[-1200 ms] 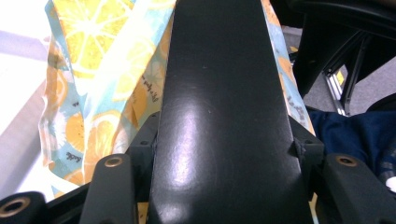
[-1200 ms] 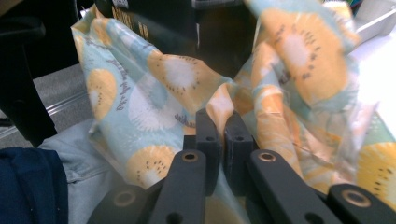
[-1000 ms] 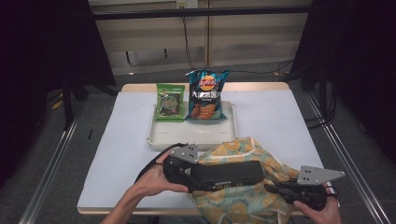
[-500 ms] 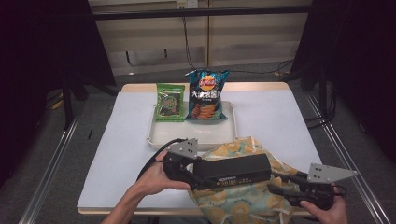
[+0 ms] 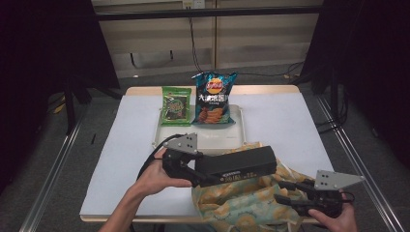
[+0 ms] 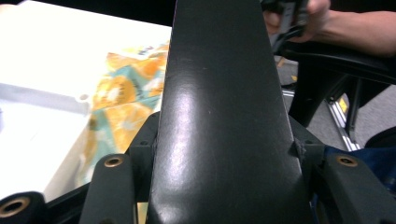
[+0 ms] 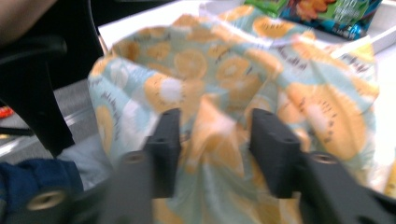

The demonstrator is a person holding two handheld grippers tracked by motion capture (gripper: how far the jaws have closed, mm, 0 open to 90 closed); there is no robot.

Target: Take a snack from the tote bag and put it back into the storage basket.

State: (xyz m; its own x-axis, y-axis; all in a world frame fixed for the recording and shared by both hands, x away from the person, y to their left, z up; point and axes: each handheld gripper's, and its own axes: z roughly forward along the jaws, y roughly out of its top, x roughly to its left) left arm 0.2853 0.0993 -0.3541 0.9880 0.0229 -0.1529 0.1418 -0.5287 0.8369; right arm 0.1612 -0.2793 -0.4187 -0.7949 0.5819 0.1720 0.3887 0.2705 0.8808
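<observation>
At bench front edge, left gripper [image 5: 205, 174] clamps a long black box [image 5: 237, 163] by one end and holds it level above a fruit-print cloth bag [image 5: 241, 203]. Est. progress: box picked up, not yet in bag; insertion left. Right gripper [image 7: 215, 140] jaws have just been opening, spread w/ a bag fold loose between them. Box: matte black, rectangular, w/ pale label on its side.
</observation>
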